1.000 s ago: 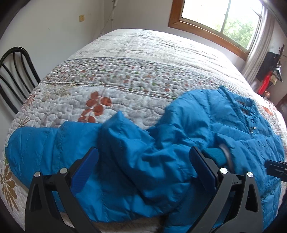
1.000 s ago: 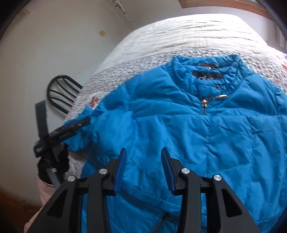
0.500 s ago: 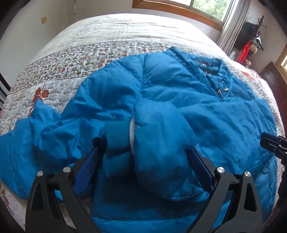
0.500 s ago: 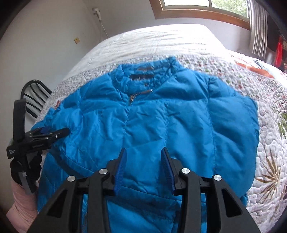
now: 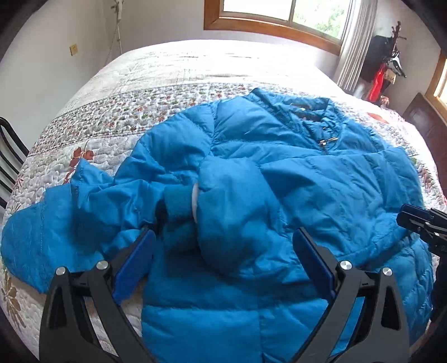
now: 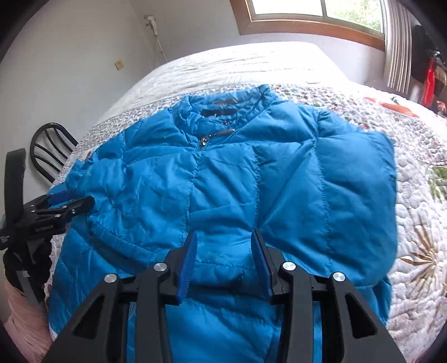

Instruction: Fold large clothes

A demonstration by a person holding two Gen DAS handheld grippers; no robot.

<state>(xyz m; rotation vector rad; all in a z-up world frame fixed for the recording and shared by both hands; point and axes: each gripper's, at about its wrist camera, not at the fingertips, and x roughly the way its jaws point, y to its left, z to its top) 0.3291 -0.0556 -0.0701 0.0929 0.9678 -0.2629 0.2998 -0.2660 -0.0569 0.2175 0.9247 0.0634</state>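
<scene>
Since a second ago, both my grippers have swung across the bed and the blue puffer jacket now fills each view, its collar and zip pull coming into sight from my left hand's side. On a quilted floral bedspread the jacket lies front up, zipped, collar pointing toward the window.

Left of the jacket, a black chair stands against the wall beside the bed. At the jacket's left edge, its left sleeve lies rumpled and folded in over the body, the knit cuff showing at the bend. My left gripper hangs just over that folded sleeve, jaws spread wide, pads clear of the fabric and gripping nothing.

Over the jacket's lower middle, my right gripper hovers with jaws set at a narrow gap, the fabric visible between them but not pinched. On the jacket's right side, the other sleeve is already folded flat across the chest. Beyond the jacket's right shoulder, dark and red clothes hang in the corner.
</scene>
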